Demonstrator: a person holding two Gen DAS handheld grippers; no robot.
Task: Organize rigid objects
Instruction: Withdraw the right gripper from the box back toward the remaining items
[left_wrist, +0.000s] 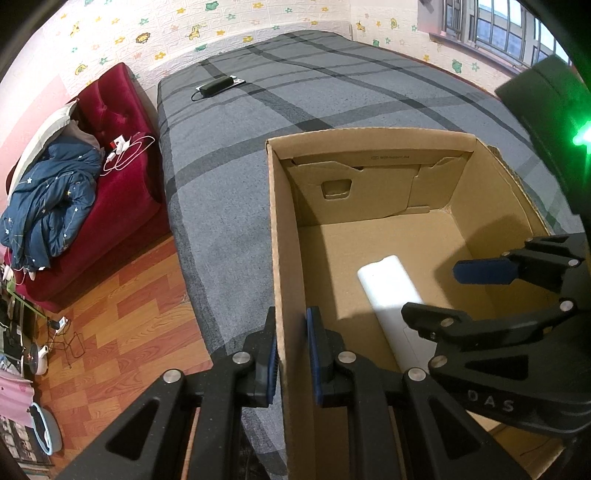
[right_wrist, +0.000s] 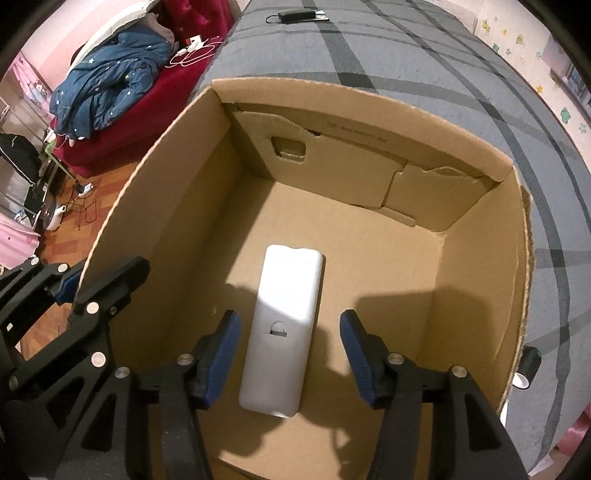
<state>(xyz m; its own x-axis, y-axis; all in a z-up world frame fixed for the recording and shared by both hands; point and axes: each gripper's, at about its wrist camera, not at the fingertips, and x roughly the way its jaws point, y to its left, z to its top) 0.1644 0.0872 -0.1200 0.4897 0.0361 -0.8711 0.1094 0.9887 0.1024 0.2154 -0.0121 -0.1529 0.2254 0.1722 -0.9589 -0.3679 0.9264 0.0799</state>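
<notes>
Left claw (left_wrist: 291, 354): jaws nearly closed, clamped on the left wall of the cardboard box (left_wrist: 284, 236). One blue pad sits outside the wall, the other inside; both press the cardboard.

Right claw (right_wrist: 290, 358): jaws stand apart at a middling width inside the box, pointing steeply down. No earlier view to compare. The white remote control (right_wrist: 286, 325) lies between the two blue pads (right_wrist: 221, 354) but clear of both; a gap shows on each side. Nothing held.

Remote position: flat on the box floor, back side up, battery cover towards the claw, long axis running away from the right wrist camera towards the far wall. The left wrist view shows the same remote partly hidden behind the right claw's near finger.

The box rests on a bed with a grey plaid cover (left_wrist: 258, 122). A black power adapter (left_wrist: 216, 86) lies far up the bed, well apart from the box. A small black cylindrical object (right_wrist: 528, 365) sits just beside the box's right wall.
</notes>
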